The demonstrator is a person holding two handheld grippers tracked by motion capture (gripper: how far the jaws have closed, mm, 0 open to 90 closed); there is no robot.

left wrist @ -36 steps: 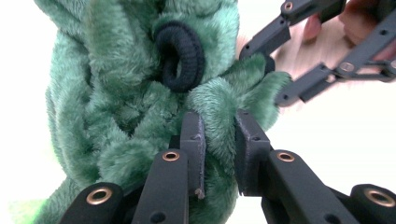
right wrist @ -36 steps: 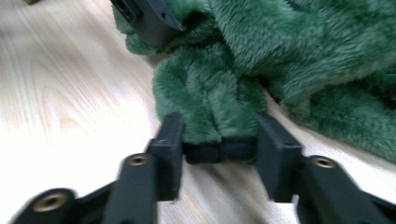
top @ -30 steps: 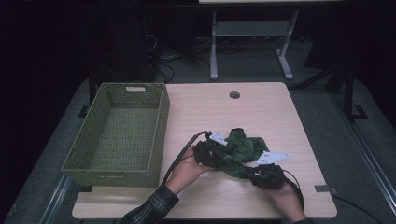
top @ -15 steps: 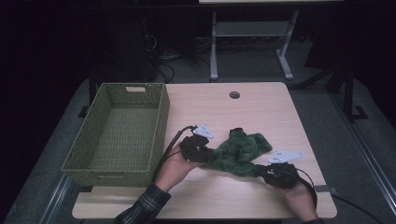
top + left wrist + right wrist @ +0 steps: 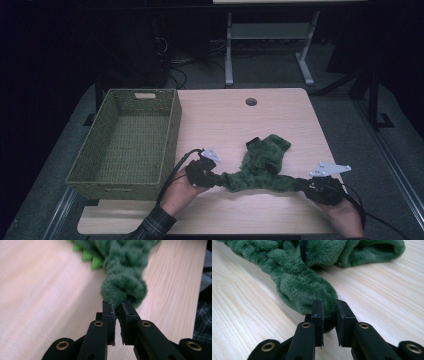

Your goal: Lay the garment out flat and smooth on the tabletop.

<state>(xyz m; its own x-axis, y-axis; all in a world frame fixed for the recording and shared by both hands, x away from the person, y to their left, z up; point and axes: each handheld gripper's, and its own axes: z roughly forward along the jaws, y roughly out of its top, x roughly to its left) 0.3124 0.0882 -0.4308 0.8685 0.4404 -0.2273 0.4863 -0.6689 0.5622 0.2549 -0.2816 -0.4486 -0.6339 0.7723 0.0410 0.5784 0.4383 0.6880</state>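
Grippers are pinching a green fleece (image 5: 262,167): left gripper (image 5: 117,308) clamping its left end, right gripper (image 5: 327,312) its right end, near table edge. Best keeping tension even and low so neither end is slipping out. Basket (image 5: 87,172) is crowding the left; open table (image 5: 220,112) is lying far.

Both forearms come in from the bottom edge, hands spread wide apart low over the table. The left gripper (image 5: 216,178) points right, jaws pinched tight on one end of the green fuzzy cloth (image 5: 262,165). The right gripper (image 5: 306,185) points left, jaws clamped on the other end. There's a plaid sleeve on the left arm.
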